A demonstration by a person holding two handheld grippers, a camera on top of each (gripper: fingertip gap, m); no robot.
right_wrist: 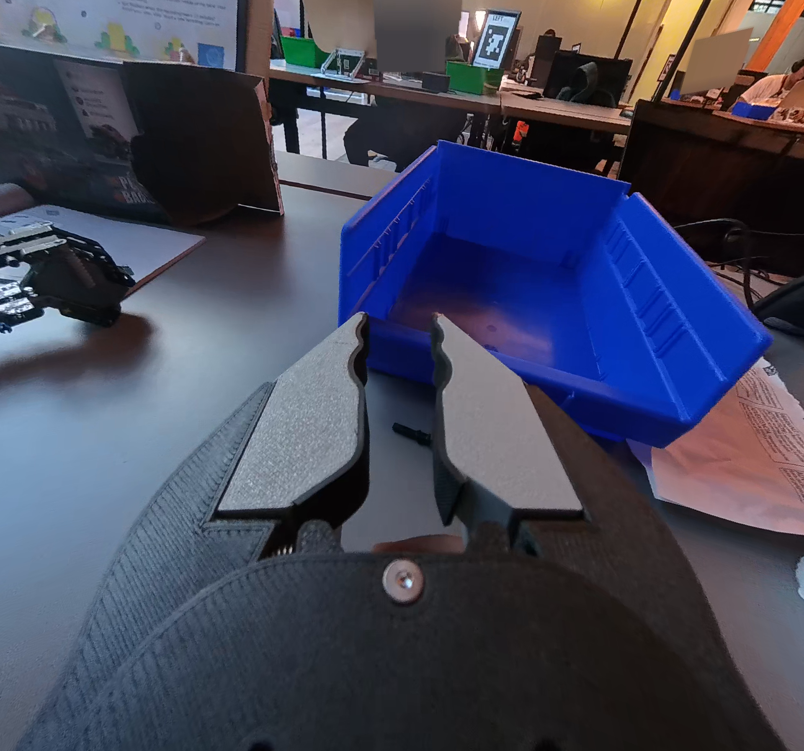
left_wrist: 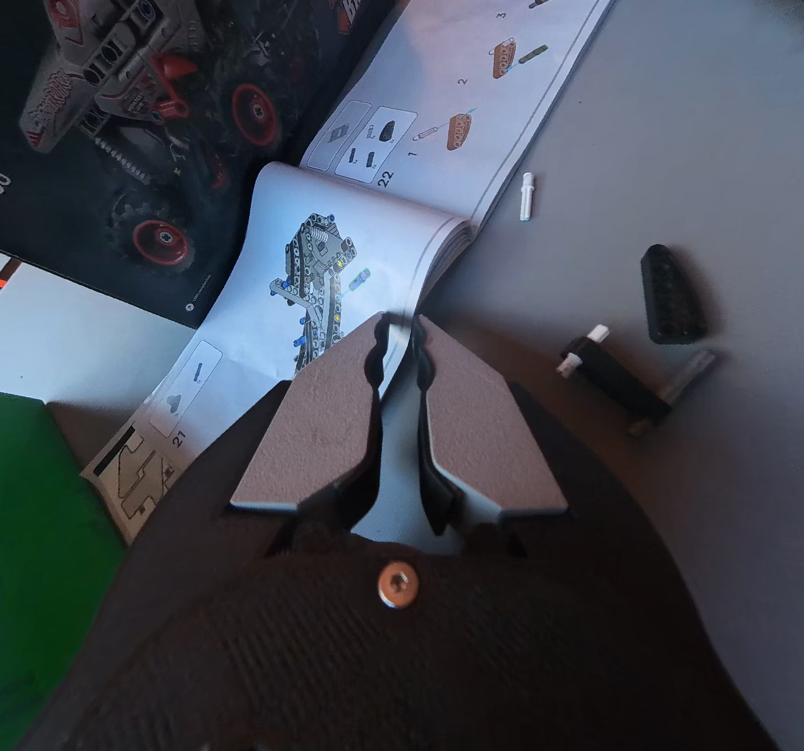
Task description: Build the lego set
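Observation:
My left gripper (left_wrist: 399, 322) hovers over the lower edge of the open instruction booklet (left_wrist: 435, 56); its jaws stand a narrow gap apart and hold nothing. To its right on the grey table lie a white pin (left_wrist: 527, 196), a black curved panel piece (left_wrist: 672, 295) and a small black assembly with white pins and a grey axle (left_wrist: 618, 378). My right gripper (right_wrist: 400, 322) is open and empty, low over the table in front of a blue bin (right_wrist: 678, 308). A small black pin (right_wrist: 411, 433) lies on the table between its fingers. The partly built chassis (right_wrist: 56, 278) sits at the left.
The set's box (left_wrist: 152, 99) lies behind the booklet and also shows standing in the right wrist view (right_wrist: 195, 143). A green object (left_wrist: 43, 512) is at the left edge. A printed paper sheet (right_wrist: 739, 447) lies right of the bin. Other desks and people are far behind. My right fingertips sit around 50 cm from my left ones.

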